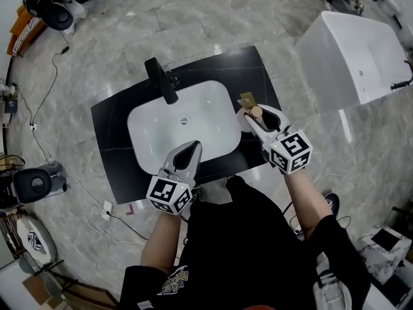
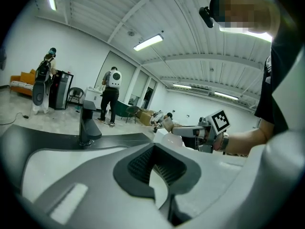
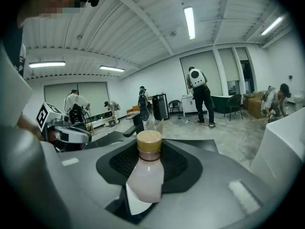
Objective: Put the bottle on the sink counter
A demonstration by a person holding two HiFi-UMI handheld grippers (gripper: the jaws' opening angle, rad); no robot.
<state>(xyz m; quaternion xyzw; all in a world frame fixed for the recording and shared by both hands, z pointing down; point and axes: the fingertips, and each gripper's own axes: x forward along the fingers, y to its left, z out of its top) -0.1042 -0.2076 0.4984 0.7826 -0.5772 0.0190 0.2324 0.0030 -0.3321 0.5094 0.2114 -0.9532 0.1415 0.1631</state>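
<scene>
A pale bottle (image 3: 146, 175) with a tan cap (image 3: 149, 144) stands upright between the jaws of my right gripper (image 3: 148, 159), which is shut on it. In the head view this gripper (image 1: 252, 117) holds the bottle (image 1: 255, 113) over the right end of the black sink counter (image 1: 115, 126), beside the white basin (image 1: 155, 134). My left gripper (image 1: 192, 148) is shut and holds nothing, its tips over the basin's front rim. In the left gripper view its jaws (image 2: 155, 168) stand together, with the right gripper (image 2: 209, 130) off to the right.
A black faucet (image 1: 161, 79) rises behind the basin. A small yellowish packet (image 1: 246, 99) lies on the counter just beyond the bottle. A white tub (image 1: 355, 57) stands on the floor at the upper right. Cables run along the floor on the left. People stand in the background.
</scene>
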